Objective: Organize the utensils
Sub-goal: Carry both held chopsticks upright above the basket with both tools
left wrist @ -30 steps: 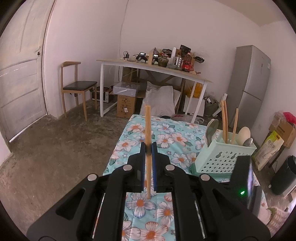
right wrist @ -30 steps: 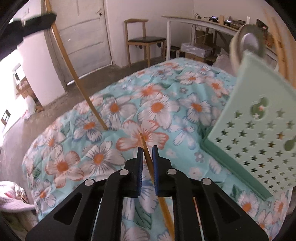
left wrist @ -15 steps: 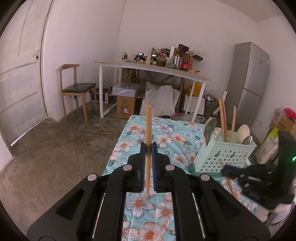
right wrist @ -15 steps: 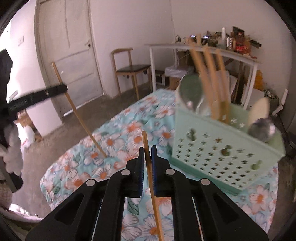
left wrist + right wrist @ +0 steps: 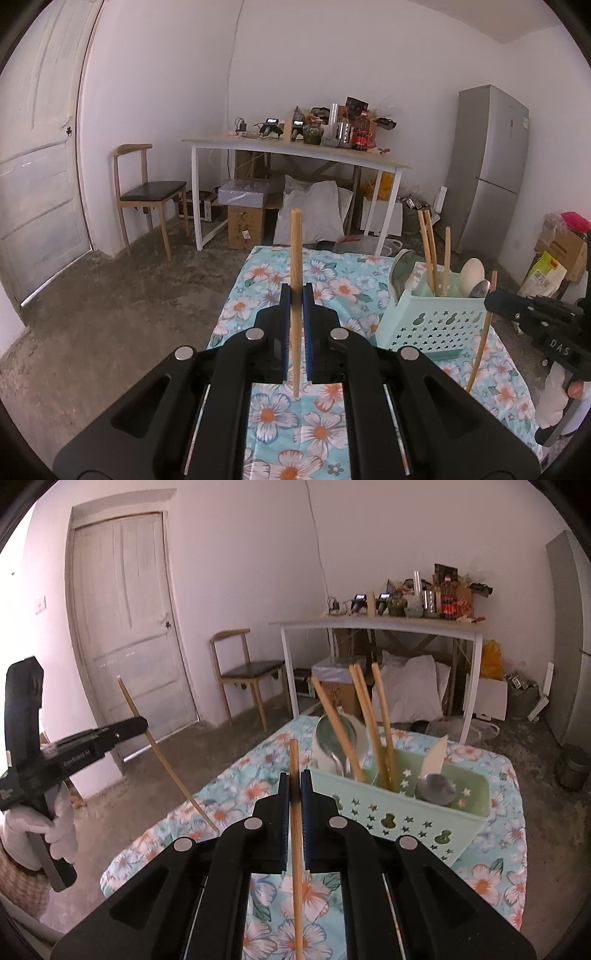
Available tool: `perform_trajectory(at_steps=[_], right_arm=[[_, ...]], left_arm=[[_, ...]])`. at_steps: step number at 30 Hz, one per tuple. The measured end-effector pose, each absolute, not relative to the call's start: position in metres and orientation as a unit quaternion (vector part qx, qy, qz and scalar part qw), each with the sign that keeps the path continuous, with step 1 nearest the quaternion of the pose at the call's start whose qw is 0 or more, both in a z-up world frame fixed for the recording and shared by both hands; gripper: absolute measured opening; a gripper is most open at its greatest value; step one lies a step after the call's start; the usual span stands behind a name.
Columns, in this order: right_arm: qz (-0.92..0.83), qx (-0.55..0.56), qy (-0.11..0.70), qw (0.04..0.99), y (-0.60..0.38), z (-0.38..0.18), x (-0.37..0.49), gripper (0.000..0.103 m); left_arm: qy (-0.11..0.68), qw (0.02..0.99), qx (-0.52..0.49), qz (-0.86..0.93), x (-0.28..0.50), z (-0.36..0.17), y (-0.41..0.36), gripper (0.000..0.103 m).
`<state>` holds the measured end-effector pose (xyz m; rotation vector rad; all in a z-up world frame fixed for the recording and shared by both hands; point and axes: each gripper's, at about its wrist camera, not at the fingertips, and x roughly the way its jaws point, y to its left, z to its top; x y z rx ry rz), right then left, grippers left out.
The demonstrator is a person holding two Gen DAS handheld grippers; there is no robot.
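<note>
The person is holding a gripper in each hand over a low table draped in a flowered cloth [image 5: 258, 273], and each gripper is clamping a single wooden chopstick. The left gripper [image 5: 296, 295] is pinching its chopstick [image 5: 295, 251] upright between blue-padded jaws, the stick poking well above the fingertips and its lower end hanging clear of the cloth. The right gripper [image 5: 294, 786] is gripping the other chopstick [image 5: 294, 760] the same way, nearly upright, just left of the mint-green utensil basket [image 5: 406, 812] as its own camera sees it. In the left camera's view that right gripper [image 5: 495, 301] is showing at the right edge, with its chopstick slanting down beside the basket's right wall and a gloved hand [image 5: 554, 398] wrapping the handle below. The basket is sitting on the cloth toward the table's right side, holding several chopsticks [image 5: 369, 723] standing in the middle and spoons [image 5: 336, 738] leaning at both ends. A wooden chair [image 5: 147, 192], a white door [image 5: 125, 620], a cluttered white desk [image 5: 295, 151] and a grey fridge [image 5: 487, 166] are standing along the walls behind.
</note>
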<state>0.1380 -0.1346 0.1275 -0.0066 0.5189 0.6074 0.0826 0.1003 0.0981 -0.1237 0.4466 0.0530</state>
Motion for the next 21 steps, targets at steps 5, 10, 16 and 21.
perform_trajectory(at_steps=[5,10,16,21], right_arm=[[0.294,0.005,0.238,0.926,-0.141,0.136,0.133,0.006],[0.291,0.009,0.225,0.930,-0.146,0.143,0.128,0.006],[0.289,0.014,0.216,0.932,-0.152,0.148,0.125,0.006],[0.290,0.015,0.209,0.934,-0.154,0.152,0.121,0.006]], left_arm=[[0.217,0.974,-0.058,0.021,0.084,0.103,0.096,0.005],[0.214,0.975,-0.054,0.016,0.085,0.107,0.091,0.005],[0.213,0.976,-0.051,0.014,0.087,0.109,0.086,0.005],[0.212,0.976,-0.051,0.012,0.089,0.111,0.083,0.005]])
